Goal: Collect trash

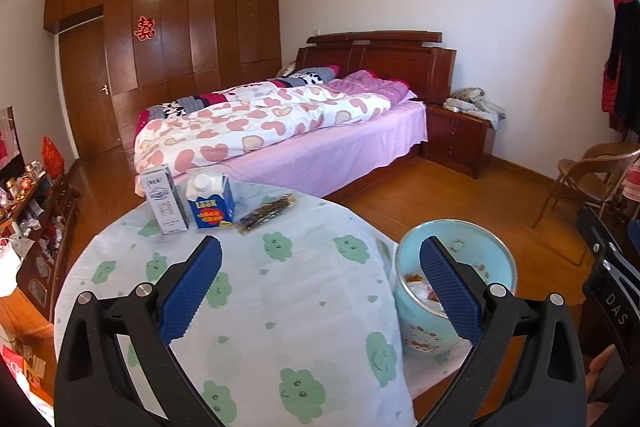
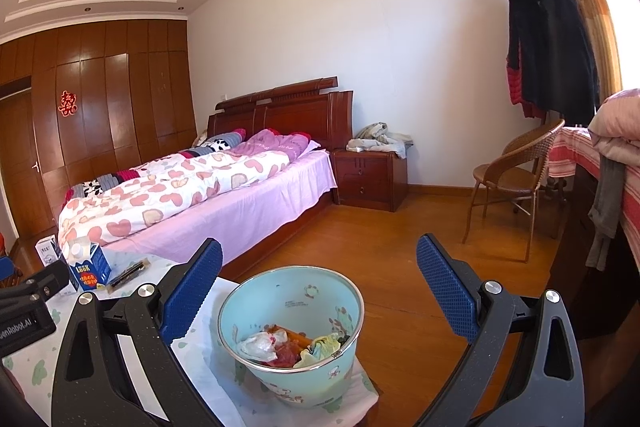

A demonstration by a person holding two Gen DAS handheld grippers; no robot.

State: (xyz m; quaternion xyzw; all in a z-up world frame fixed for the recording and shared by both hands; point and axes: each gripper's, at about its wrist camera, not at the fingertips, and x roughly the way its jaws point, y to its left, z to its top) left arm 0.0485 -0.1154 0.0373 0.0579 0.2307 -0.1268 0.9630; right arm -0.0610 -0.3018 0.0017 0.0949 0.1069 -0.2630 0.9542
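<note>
Left gripper (image 1: 320,279): jaws wide, empty, over cloth-covered counter (image 1: 280,307). Blue carton (image 1: 210,201), white carton (image 1: 166,199) and dark wrapper (image 1: 266,211) upper left, well beyond jaws. Right gripper (image 2: 319,281): jaws wide, empty; trash bin (image 2: 292,339) lower centre, between them.

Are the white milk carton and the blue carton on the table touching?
Apart. The left wrist view shows tablecloth between the white milk carton and the blue carton.

Cloth (image 1: 280,291) w/ green print lay bare before my left gripper (image 1: 320,283); beyond it, two cartons (image 1: 192,203) & wrapper (image 1: 268,211) blocked. Bin (image 1: 496,259) right of cloth.
</note>
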